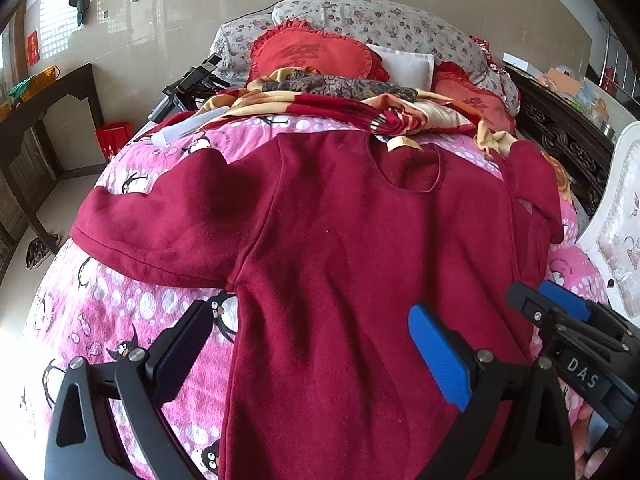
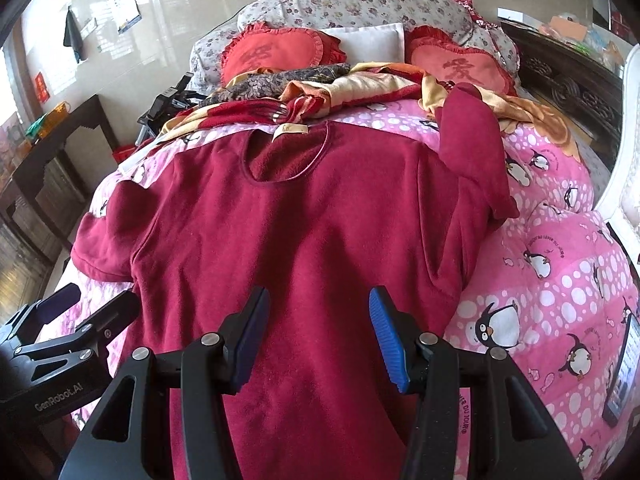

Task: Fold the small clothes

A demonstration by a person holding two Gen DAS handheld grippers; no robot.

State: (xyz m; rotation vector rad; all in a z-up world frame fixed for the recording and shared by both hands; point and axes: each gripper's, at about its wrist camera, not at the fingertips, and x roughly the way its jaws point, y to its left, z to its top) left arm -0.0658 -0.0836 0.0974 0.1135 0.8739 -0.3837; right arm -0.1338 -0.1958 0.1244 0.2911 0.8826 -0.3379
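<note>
1. Shirt [image 1: 344, 248], left wrist view: it lies spread face-up on the quilt [image 1: 132, 312], collar far, one sleeve out flat, ready for folding. The left gripper [image 1: 310, 344] hangs wide open and empty over its left side seam.
2. Right wrist view: the right gripper [image 2: 318, 332] hangs open and empty above the shirt's middle, while the other sleeve [image 2: 472, 152] lies bent up and needs straightening.
</note>
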